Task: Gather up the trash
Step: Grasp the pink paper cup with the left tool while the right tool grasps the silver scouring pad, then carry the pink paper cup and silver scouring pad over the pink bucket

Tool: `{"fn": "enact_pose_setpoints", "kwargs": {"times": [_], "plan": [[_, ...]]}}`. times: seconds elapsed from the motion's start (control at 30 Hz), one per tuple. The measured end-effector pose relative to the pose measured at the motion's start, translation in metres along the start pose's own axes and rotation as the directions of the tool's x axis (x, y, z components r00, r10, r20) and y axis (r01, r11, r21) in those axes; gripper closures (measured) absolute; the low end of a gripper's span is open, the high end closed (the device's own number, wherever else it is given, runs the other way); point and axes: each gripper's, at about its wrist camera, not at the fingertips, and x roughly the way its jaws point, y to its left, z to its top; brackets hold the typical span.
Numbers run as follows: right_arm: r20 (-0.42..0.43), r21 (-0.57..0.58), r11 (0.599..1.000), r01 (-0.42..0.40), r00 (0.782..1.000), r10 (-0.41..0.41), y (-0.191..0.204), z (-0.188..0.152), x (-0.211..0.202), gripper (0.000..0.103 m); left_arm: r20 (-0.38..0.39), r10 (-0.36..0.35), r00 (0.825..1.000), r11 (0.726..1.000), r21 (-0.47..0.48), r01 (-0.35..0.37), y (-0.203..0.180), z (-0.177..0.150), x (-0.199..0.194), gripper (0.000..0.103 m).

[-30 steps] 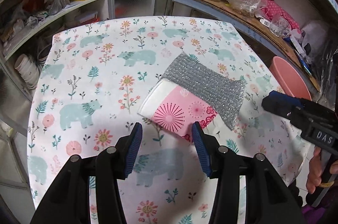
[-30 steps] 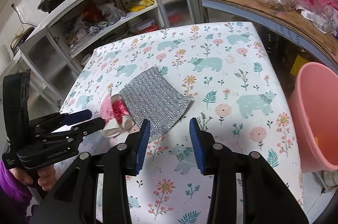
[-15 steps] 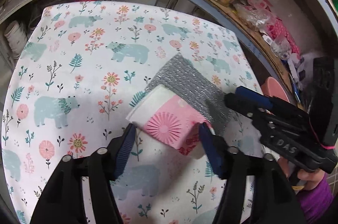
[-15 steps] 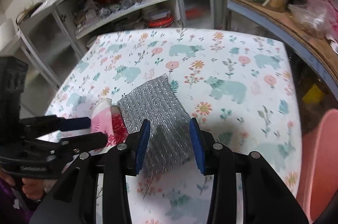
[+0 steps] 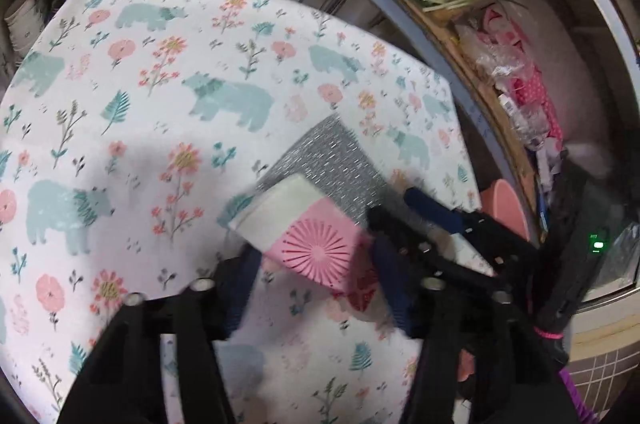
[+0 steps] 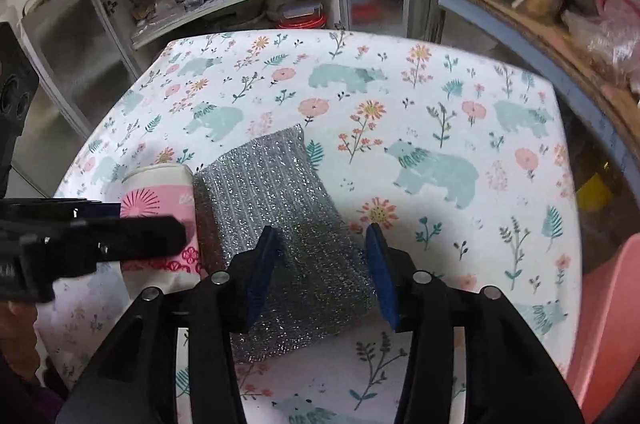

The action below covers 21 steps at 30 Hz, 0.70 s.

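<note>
Both tongs have closed in on the trash since the earlier frames. Left wrist view: the left tongs (image 5: 316, 276) straddle the pink-and-white paper cup (image 5: 304, 236) lying on its side on the counter (image 5: 120, 143), jaws closing, contact unclear through blur; no writing legible. Right wrist view: the right tongs (image 6: 322, 264), jaws opening, straddle the silver foil pouch (image 6: 280, 224) just beside the cup, its long axis running away from the camera; the pink bin (image 6: 608, 324) stands at the counter's right edge.
</note>
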Motion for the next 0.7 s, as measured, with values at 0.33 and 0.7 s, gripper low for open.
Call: {"fn": "enact_pose_setpoints", "kwargs": {"times": [0.33, 0.7], "plan": [[-0.005, 0.031, 0.999, -0.04, 0.999, 0.04, 0.002, -0.005, -0.004, 0.057, 0.061, 0.052, 0.997, 0.996, 0.068, -0.056, 0.002, 0.01, -0.015, 0.08], [0.034, 0.051, 0.995, -0.082, 0.996, 0.08, 0.012, -0.01, -0.02, 0.093, 0.12, 0.097, 0.988, 0.984, 0.135, -0.113, -0.002, 0.008, -0.026, 0.081]]}}
